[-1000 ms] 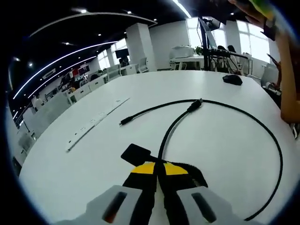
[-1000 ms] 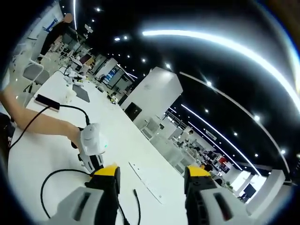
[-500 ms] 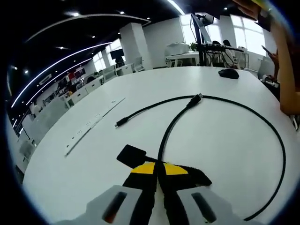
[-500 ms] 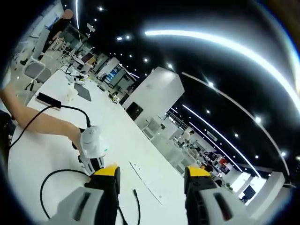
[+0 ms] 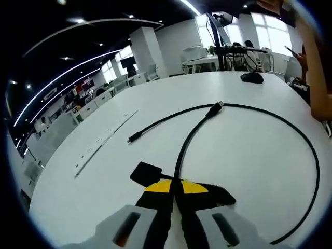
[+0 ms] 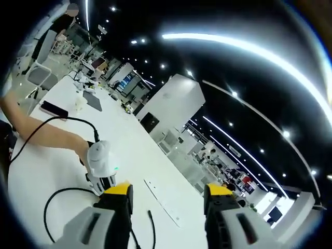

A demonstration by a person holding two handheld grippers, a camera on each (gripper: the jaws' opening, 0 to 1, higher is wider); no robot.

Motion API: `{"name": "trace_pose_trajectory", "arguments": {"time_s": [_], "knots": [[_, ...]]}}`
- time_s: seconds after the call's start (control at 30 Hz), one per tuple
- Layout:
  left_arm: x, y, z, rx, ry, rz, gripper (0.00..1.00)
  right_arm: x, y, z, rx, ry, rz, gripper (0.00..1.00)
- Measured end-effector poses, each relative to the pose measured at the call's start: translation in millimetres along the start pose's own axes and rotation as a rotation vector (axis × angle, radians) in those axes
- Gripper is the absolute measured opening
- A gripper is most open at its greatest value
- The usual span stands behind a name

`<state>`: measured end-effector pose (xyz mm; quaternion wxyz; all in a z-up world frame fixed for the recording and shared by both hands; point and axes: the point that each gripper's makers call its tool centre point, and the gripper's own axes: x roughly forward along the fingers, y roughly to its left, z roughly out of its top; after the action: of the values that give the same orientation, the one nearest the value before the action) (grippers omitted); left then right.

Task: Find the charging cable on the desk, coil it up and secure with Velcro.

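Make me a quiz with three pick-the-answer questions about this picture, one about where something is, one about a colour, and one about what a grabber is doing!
1. Where does the charging cable lie?
A. On the white desk
B. On a chair
C. Hanging from the ceiling

2. What colour is the cable?
A. Red
B. Black
C. Green

3. How do the jaws of the left gripper stand?
A. Wide apart, holding nothing
B. Closed on the cable near its Velcro strap
C. Closed on a mouse

Answers:
1. A, the left gripper view shows the cable curving in a wide loop across the desk top.
2. B, it looks black along its whole length against the white desk.
3. B, the yellow-tipped jaws meet with the cable running out from between them, while the right gripper has a wide gap between its jaws.
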<state>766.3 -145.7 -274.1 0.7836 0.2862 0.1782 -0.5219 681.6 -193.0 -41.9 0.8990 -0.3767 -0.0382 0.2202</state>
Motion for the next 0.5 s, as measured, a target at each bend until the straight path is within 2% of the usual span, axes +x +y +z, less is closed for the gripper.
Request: {"name": "trace_pose_trajectory", "arguments": {"time_s": [0.33, 0.5], "knots": [[-1.1, 0.4, -1.9, -0.047, -0.022, -0.003, 0.06, 5.2, 4.0, -4.5, -0.012, 0.024, 0.007, 0.56], [-2.1, 4.3, -2.8, -0.058, -0.024, 0.018, 0.12, 6.7, 6.6, -4.4, -0.021, 0.026, 0.014, 0.56]]}}
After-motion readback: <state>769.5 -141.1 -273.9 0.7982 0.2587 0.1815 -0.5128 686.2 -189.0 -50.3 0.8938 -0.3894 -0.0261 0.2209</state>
